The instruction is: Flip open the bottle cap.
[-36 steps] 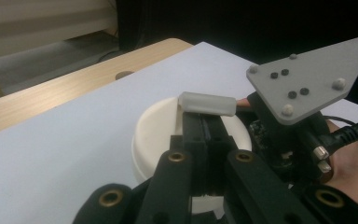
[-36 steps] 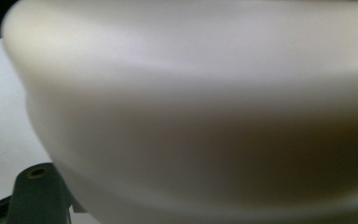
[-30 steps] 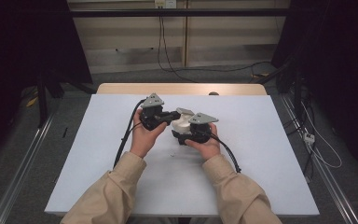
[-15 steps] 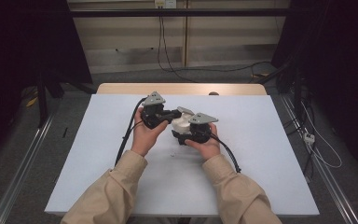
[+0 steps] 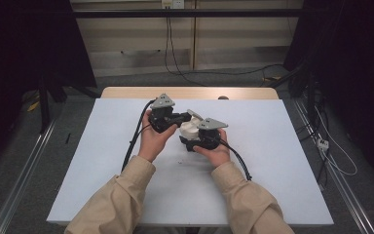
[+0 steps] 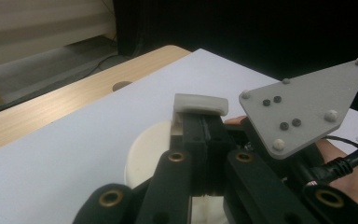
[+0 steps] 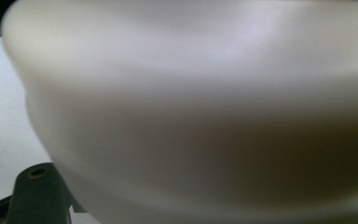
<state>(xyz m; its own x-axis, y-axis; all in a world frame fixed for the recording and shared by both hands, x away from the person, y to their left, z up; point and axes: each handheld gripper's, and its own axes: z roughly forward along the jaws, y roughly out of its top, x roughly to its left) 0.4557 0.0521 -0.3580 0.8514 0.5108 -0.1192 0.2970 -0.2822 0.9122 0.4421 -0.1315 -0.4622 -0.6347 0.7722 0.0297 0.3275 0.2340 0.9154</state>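
Note:
A round white container (image 5: 189, 129) stands at the middle of the white table (image 5: 272, 161), between both hands. My left gripper (image 5: 182, 118) reaches over it from the left. In the left gripper view its jaws (image 6: 204, 123) stand pressed together, with a small pale grey-white piece (image 6: 200, 103) at their tips above the container (image 6: 147, 149). My right gripper (image 5: 191, 139) presses against the container from the near right. In the right gripper view the container's blurred white wall (image 7: 191, 116) lies right against the lens, and one black finger (image 7: 37, 196) shows at the bottom left.
A wooden strip (image 5: 190, 92) with a small round hole (image 5: 222, 98) runs along the table's far edge. Black cables (image 5: 131, 146) trail from both grippers across the table. A tiny white speck (image 5: 179, 161) lies near the hands. Dark floor and metal rails flank the table.

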